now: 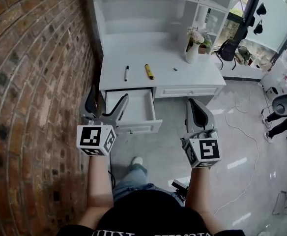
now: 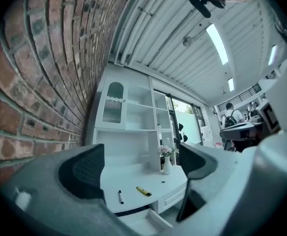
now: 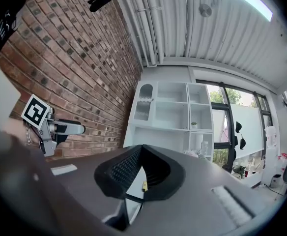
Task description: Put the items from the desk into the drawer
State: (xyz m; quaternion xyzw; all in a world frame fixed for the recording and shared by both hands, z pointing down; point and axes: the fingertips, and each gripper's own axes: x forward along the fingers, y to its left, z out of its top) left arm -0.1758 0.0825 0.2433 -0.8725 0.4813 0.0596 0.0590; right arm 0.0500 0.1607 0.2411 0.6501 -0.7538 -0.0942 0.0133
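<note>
**Nothing stowed yet: items on table, drawer open**

The black marker pen (image 1: 126, 73), the yellow highlighter (image 1: 149, 71) at its 3 o'clock, and a small dark item (image 1: 175, 69) further toward 3 o'clock, too small to identify, all lie on the white table (image 1: 119, 53). The drawer (image 1: 133, 109), at 6 o'clock of the pen, stands pulled out and shows only a bare bottom.

Judgement: the drawer is open, and every transfer is outstanding.

The left gripper (image 1: 105, 107) is well short of the items, jaws wide apart with nothing between them. The right gripper (image 1: 198, 113) has its jaws closed together and is empty. A flower vase (image 1: 192, 53) stands at 1 o'clock of the highlighter.

Writing: none is legible on the pen or highlighter. The gripper cubes bear square black-and-white markers only. The shirt print is cut off and unreadable.
</note>
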